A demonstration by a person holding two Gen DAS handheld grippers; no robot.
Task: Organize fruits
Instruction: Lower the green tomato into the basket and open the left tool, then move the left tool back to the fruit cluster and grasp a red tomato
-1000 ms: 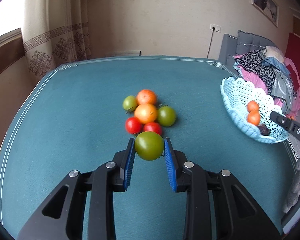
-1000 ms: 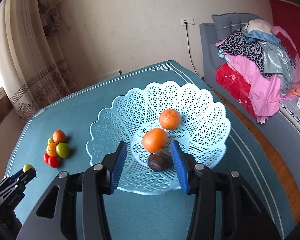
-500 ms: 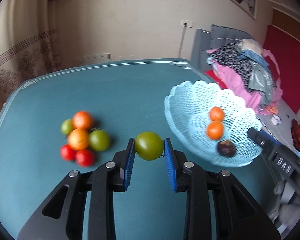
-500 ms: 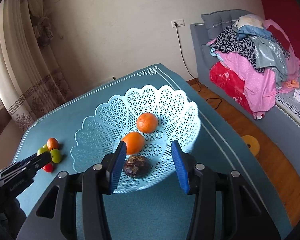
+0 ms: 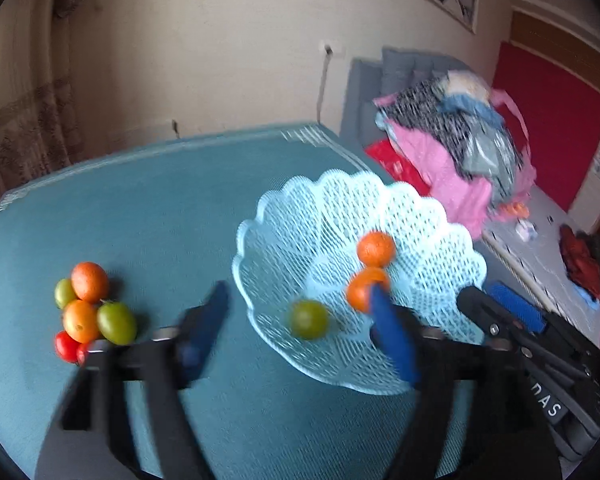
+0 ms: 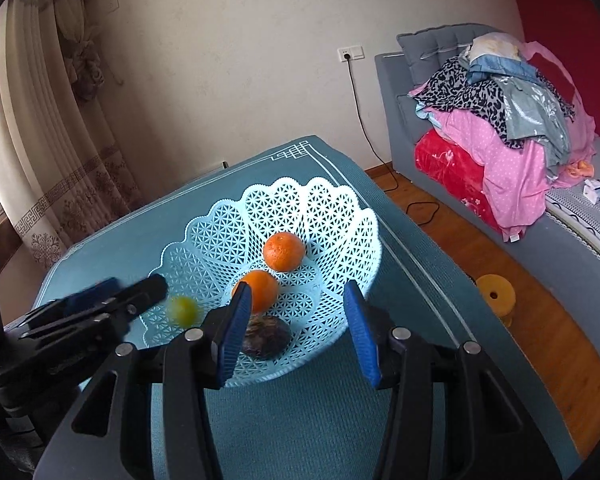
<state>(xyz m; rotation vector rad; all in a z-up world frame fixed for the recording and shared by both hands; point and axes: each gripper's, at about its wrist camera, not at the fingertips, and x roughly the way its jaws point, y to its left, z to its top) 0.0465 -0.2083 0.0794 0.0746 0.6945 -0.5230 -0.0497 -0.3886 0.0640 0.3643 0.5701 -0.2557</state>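
Observation:
A light blue lattice basket (image 5: 340,208) (image 6: 300,188) stands on the teal table. It holds two oranges (image 6: 284,251), a dark wrinkled fruit (image 6: 267,336) and a blurred green fruit (image 5: 309,319) (image 6: 183,311) that is free in its near left part. My left gripper (image 5: 298,296) (image 6: 132,286) hovers at the basket's left rim; its jaws are opening wide and no pad touches the green fruit. My right gripper (image 6: 297,292) (image 5: 492,300) is over the basket's near rim, its jaws opening slightly with nothing pressed between them. A cluster of green, orange and red fruits (image 5: 88,308) lies on the table to the left.
The teal table cloth (image 6: 400,420) ends just right of the basket, with wooden floor and a yellow roll (image 6: 495,294) below. A grey sofa piled with clothes (image 6: 500,120) is at the right. Curtains (image 6: 60,160) hang at the left.
My left gripper swung right from the fruit cluster to the basket, spread its jaws and let go of the green fruit, which now lies in the basket. The right gripper's jaws widened a little.

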